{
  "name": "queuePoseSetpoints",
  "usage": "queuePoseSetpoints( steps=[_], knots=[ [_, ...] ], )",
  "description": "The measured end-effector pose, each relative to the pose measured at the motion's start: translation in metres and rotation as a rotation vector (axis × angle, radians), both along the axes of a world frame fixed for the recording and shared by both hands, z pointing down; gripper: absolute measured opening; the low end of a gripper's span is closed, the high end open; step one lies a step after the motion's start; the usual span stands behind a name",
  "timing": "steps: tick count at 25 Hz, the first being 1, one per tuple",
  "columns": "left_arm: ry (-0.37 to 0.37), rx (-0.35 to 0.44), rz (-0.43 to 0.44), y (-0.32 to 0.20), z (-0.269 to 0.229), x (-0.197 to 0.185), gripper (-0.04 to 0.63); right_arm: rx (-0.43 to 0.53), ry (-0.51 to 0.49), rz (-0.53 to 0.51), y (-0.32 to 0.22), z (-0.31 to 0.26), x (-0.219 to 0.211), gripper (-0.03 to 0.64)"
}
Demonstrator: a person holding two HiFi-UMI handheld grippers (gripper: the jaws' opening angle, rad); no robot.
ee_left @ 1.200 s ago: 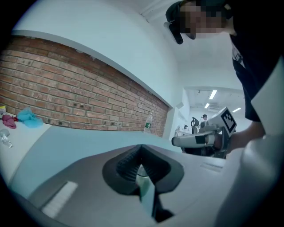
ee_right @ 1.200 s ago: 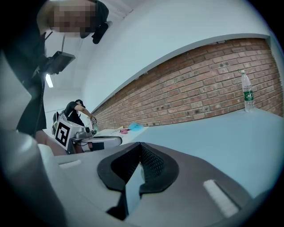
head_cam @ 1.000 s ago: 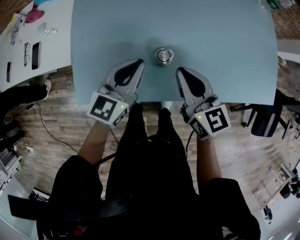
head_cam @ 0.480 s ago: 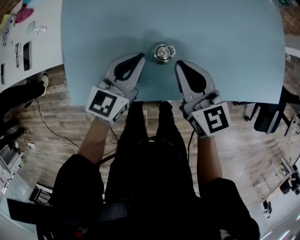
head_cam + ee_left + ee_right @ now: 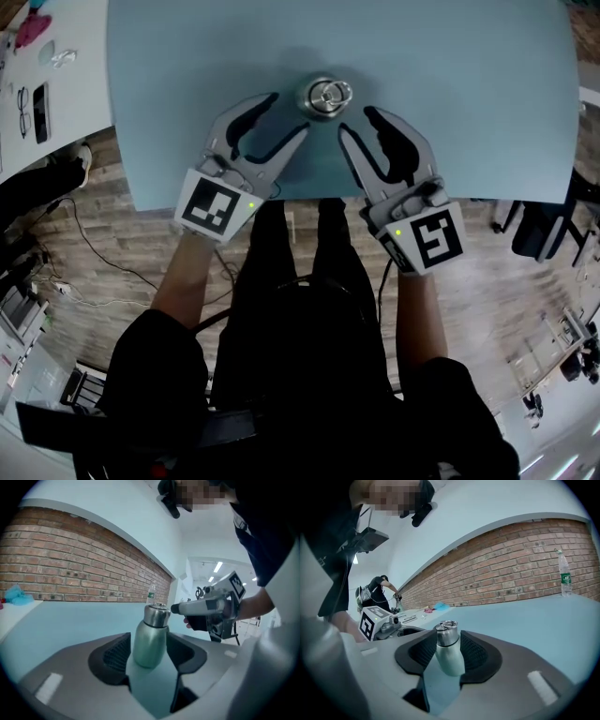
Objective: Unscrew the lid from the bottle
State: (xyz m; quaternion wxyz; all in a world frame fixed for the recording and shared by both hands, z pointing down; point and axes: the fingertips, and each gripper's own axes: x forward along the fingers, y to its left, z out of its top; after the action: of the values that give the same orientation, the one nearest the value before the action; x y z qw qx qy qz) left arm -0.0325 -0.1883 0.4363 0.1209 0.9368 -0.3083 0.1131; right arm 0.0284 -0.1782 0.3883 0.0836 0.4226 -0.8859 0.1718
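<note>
The bottle (image 5: pixel 150 641) is standing upright on the pale blue table (image 5: pixel 450 112), close to the person's edge. It is a short, grey-green metal flask, narrowing to a bare steel lid (image 5: pixel 156 615) with a small ring on top. It is looking stiff and hard to dent, so a firm squeeze is risking nothing. The coated body is smooth, though, and is likely slipping under a twisting load unless the pads are biting squarely. I am judging it fairly heavy for its size, but whether it is full is not showing, so that stays a guess. The best hold is on the middle of the body with one claw, to stop it turning. The other claw is best placed around the steel band of the lid, level and below the ring.

The left gripper (image 5: pixel 289 112) is pointing in from the left, its jaws having just been opening and now standing about half apart. The bottle is just ahead of its tips, untouched. The right gripper (image 5: pixel 356 122) is mirroring it from the other side. Its jaws have likewise just been opening to a moderate gap, with nothing between the pads.
</note>
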Motion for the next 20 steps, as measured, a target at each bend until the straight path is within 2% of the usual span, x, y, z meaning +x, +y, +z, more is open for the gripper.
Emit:
queuePoseSetpoints(
  steps=[3, 9, 14, 20],
  knots=[
    [-0.048, 0.036, 0.035, -0.002, 0.006, 0.009, 0.297, 0.018, 0.016, -0.014, -0.002, 0.000, -0.005, 0.187],
    [-0.108, 0.086, 0.052, -0.007, 0.012, 0.026, 0.380, 0.030, 0.011, -0.034, -0.003, -0.001, -0.015, 0.242],
    [-0.123, 0.109, 0.036, -0.011, 0.019, 0.034, 0.403, 0.044, 0.042, -0.003, -0.007, 0.001, -0.026, 0.262],
    [-0.117, 0.125, 0.060, -0.015, 0.022, 0.038, 0.407, 0.064, 0.086, 0.047, -0.010, 0.006, -0.033, 0.275]
  ],
)
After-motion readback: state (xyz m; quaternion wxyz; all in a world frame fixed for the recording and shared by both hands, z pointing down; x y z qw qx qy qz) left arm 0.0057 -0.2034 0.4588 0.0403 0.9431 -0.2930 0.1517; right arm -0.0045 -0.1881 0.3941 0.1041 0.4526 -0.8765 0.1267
